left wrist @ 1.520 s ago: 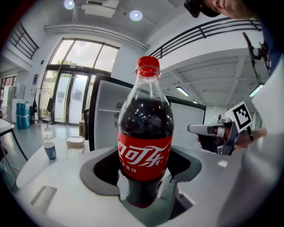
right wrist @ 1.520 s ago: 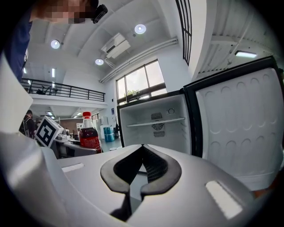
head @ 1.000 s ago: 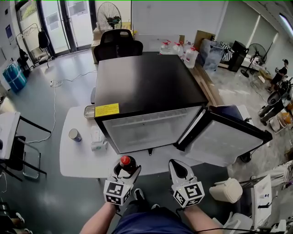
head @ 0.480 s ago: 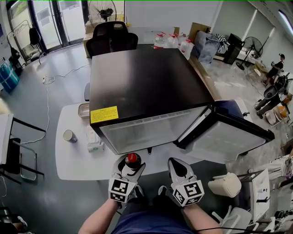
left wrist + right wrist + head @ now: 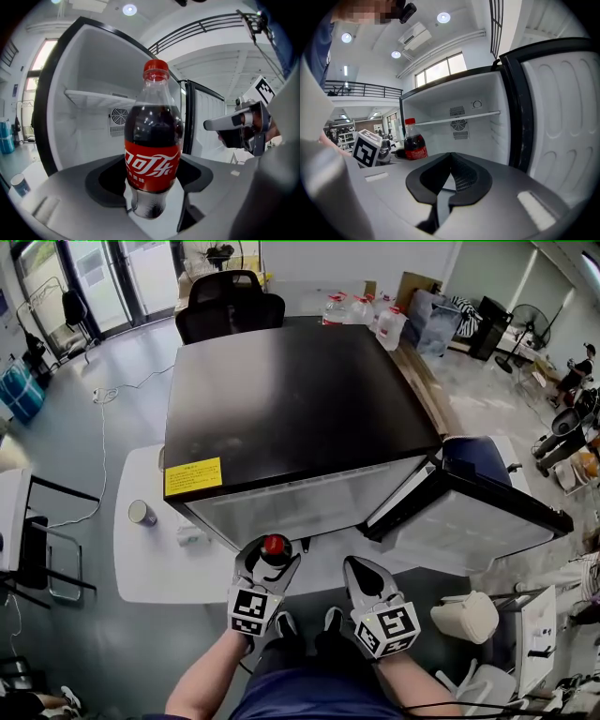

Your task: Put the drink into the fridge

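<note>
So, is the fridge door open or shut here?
Open. The fridge door stands swung out to the right, and the left gripper view looks straight into the white interior.

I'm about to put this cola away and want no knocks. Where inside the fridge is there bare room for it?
Both levels look bare: under the white shelf, bordered by the vented back wall and the open door, and above that shelf. The lower space probably suits the bottle upright; its floor is hidden. Clutter sits only outside, by the cup.

Floor: we see a glossy grey floor [image 5: 66, 437].
Furniture: black office chair [image 5: 230, 307], white tabletop [image 5: 155, 568].
Light: round ceiling lamps [image 5: 443, 18] glow.
</note>
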Demonstrator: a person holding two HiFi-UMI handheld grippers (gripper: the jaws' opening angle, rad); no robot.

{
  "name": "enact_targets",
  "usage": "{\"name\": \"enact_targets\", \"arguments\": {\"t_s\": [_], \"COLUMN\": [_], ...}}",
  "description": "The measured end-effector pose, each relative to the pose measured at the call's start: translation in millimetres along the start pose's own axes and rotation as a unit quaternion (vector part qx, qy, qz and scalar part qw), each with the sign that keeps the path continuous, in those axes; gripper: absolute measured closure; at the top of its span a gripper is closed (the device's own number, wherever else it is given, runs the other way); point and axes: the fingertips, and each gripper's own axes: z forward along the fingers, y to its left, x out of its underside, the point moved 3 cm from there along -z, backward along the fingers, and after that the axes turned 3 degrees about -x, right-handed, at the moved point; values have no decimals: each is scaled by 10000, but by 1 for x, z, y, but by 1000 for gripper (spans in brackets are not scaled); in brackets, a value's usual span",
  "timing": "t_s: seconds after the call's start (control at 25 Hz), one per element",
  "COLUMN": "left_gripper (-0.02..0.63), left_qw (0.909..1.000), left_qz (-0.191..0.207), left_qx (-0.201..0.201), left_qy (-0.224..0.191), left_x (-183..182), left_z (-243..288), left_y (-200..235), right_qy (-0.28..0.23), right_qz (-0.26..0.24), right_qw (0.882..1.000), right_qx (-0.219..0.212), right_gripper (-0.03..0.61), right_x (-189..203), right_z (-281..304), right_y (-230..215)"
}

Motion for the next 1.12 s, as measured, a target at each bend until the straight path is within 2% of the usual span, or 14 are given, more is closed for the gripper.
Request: {"name": "enact_targets", "arguments": {"t_s": [0.48,1.12], "left_gripper": [296,296], "left_qw": [9987,9985], "left_qz": [-207,-240], "left_qx": [-391,-359], "left_qy": [252,351], "left_x": [15,14], "left_z": [49,116], "left_y": [23,49], "right_qy": [-3,17], "right_qz": [-27,133], "right_qw": [9998,9968], "right_qx": [219,786], "right_gripper": [572,572], "right_x": [-9,-3], "right_z": [-13,-33], "right_y": [-40,-74]}}
